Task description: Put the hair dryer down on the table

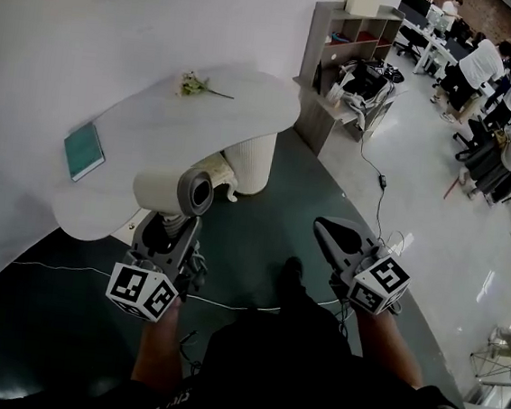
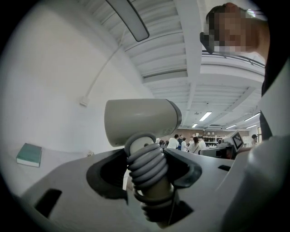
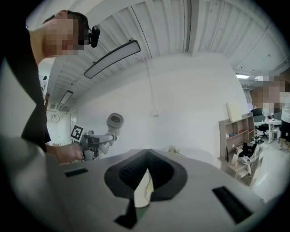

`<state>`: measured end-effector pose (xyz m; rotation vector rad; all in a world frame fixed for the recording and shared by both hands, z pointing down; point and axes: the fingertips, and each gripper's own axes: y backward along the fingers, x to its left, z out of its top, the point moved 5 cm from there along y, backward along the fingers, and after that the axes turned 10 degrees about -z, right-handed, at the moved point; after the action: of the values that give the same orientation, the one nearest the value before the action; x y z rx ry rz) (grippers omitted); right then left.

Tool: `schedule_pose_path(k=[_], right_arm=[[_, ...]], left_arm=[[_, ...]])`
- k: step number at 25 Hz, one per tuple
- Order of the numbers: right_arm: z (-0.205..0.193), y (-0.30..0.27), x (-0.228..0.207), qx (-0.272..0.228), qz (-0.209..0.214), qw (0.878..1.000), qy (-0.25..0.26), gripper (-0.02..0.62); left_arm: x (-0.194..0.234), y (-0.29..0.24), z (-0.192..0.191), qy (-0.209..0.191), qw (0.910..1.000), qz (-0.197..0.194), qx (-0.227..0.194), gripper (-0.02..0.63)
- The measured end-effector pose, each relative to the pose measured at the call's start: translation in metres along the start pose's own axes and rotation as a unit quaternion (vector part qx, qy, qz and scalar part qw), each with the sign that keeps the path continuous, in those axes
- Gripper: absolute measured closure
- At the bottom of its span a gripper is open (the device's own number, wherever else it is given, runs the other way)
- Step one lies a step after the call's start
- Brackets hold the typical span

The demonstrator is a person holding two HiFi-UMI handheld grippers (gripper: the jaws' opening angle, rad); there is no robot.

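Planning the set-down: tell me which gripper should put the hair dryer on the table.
Left. The left gripper is shut on the hair dryer by its cord-wrapped handle, close by the white table. The right gripper is shut on nothing, off over the floor.

This is a large open-plan office or lab hall, with one corner furnished like a home. On the far side people sit and stand at rows of desks with monitors and office chairs, in front of a brick wall. The left gripper view shows a ribbed white ceiling with strip lights. Nearer, a plain white partition wall backs a curved white tabletop that carries a teal book and a flower sprig — homely things, with a dark green mat beneath. A wooden shelf unit holds gear, and loose cables trail over the pale polished floor.
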<state>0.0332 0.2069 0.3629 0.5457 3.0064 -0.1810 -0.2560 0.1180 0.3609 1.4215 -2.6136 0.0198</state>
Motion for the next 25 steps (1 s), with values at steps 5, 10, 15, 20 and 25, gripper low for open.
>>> schedule_pose_path(k=[5, 10, 15, 20, 25], right_arm=[[-0.006, -0.037, -0.014, 0.007, 0.027, 1.0, -0.001, 0.589], [-0.008, -0.083, -0.037, 0.02, 0.064, 0.998, -0.004, 0.589], [-0.006, -0.126, -0.078, 0.025, 0.082, 0.996, -0.009, 0.589], [0.004, -0.16, -0.131, 0.018, 0.096, 0.995, -0.037, 0.589], [0.014, -0.187, -0.189, 0.01, 0.104, 0.993, -0.06, 0.589]], left_arm=[[0.019, -0.014, -0.002, -0.005, 0.9998, 0.018, 0.004, 0.359], [0.042, -0.039, -0.007, -0.006, 0.999, 0.043, 0.009, 0.359], [0.067, -0.08, -0.013, 0.006, 0.9979, 0.062, 0.014, 0.359], [0.084, -0.133, -0.012, 0.017, 0.9966, 0.08, 0.015, 0.357], [0.099, -0.185, -0.005, 0.021, 0.995, 0.097, 0.01, 0.357]])
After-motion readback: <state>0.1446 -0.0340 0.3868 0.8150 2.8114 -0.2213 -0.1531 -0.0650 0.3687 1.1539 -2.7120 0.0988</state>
